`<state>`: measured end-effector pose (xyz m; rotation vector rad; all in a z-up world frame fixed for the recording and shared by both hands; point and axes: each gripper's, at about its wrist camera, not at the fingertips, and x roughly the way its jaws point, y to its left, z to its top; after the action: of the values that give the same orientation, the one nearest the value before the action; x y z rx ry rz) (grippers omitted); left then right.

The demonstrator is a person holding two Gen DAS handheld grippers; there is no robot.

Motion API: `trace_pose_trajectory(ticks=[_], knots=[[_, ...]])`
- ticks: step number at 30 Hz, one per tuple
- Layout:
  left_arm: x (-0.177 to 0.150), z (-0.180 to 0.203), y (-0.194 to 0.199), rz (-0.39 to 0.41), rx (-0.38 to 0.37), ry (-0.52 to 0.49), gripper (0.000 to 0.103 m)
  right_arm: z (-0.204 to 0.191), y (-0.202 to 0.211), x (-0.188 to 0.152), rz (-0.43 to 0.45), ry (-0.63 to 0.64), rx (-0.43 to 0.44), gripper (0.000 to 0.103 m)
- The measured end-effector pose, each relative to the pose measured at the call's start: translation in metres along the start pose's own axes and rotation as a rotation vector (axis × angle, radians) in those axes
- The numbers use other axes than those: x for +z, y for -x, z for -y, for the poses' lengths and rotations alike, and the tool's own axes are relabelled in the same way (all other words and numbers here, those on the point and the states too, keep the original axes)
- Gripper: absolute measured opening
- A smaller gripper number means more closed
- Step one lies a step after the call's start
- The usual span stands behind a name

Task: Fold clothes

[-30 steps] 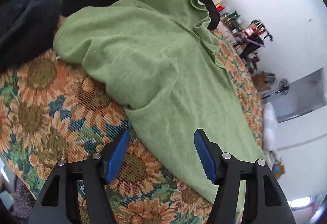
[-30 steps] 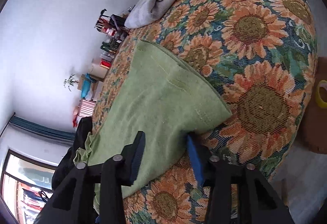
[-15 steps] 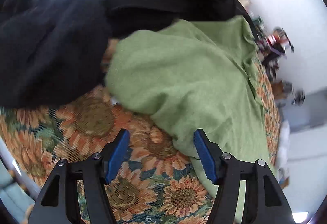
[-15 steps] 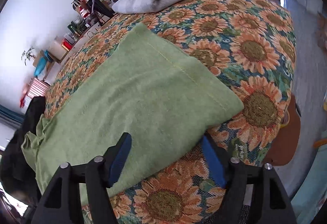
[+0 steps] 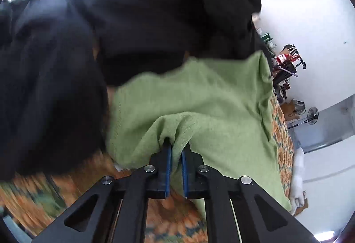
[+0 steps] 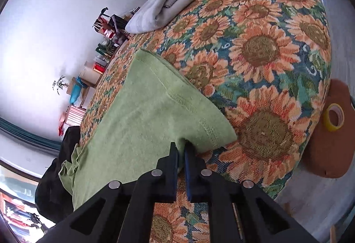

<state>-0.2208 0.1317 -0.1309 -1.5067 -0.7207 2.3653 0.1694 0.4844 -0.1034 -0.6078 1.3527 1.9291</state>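
Observation:
A green shirt [image 5: 199, 98] lies spread on a sunflower-patterned bedcover [image 6: 266, 48]. My left gripper [image 5: 176, 145] is shut on a bunched fold of the shirt near its sleeve end, lifting the cloth a little. In the right wrist view the shirt [image 6: 144, 110] stretches away from me, and my right gripper [image 6: 181, 146] is shut on its near hem by the bottom corner. Both pairs of blue pads are pressed close with green cloth between them.
A pile of black clothes [image 5: 88, 43] lies just beyond the shirt on the left. A folded grey towel [image 6: 168, 3] lies at the far end of the bed. A brown stool [image 6: 328, 143] with a yellow tape roll [image 6: 334, 116] stands beside the bed.
Both grippers went from open to shut on the green shirt. The left one moved up towards the sleeve and the black pile, then pinched a fold. The right one closed on the hem.

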Motion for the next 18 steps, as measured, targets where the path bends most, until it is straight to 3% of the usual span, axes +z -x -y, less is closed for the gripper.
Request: trace_pose_trajectory(ticks=[1,6,7,10,11,12,15,17,18], knots=[[0.006,0.000,0.001,0.015,-0.006,-0.006,0.008,-0.001,-0.001,-0.001,0.001,0.008,-0.006,0.006],[0.005,0.008,-0.017,-0.066,0.028,-0.034,0.010,-0.008,-0.003,0.001,-0.010,0.039,-0.028,0.011],[0.001,0.008,-0.013,-0.061,0.020,-0.018,0.019,-0.009,-0.004,0.002,-0.017,0.041,-0.028,0.012],[-0.015,0.013,0.003,-0.026,-0.005,0.021,0.068,-0.007,-0.005,0.004,-0.022,0.031,-0.028,0.017],[-0.021,0.015,0.010,-0.008,-0.008,0.026,0.071,-0.007,-0.005,0.004,-0.021,0.027,-0.029,0.017],[-0.028,0.017,0.016,0.009,-0.010,0.030,0.071,-0.007,-0.005,0.003,-0.020,0.027,-0.033,0.017],[-0.023,0.029,0.012,-0.035,0.080,-0.098,0.070,-0.011,-0.006,0.003,-0.025,0.049,-0.056,0.024],[-0.026,0.041,-0.004,-0.106,0.144,-0.161,0.056,-0.016,-0.008,0.004,-0.038,0.044,-0.074,0.031],[-0.028,0.045,-0.012,-0.130,0.142,-0.170,0.056,-0.020,-0.010,0.006,-0.040,0.051,-0.091,0.034]])
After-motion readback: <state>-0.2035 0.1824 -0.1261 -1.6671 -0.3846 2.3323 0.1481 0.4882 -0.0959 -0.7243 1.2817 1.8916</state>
